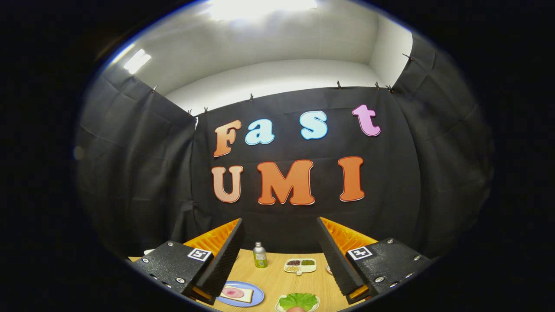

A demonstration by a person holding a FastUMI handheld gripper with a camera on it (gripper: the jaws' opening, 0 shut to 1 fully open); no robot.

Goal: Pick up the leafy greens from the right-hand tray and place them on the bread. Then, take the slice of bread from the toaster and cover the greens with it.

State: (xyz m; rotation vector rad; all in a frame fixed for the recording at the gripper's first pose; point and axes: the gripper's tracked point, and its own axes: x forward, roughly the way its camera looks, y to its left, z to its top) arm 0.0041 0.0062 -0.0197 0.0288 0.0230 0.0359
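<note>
Green leafy greens point(298, 300) are seen on the table point(277, 277), between the wide-spread fingers point(280, 255), which hold nothing.

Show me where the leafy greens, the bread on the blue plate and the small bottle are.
leafy greens point(298, 300), gripper view, middle of the leaf
bread point(236, 294), gripper view, pink topping on the slice
bottle point(259, 255), gripper view, its label
</note>
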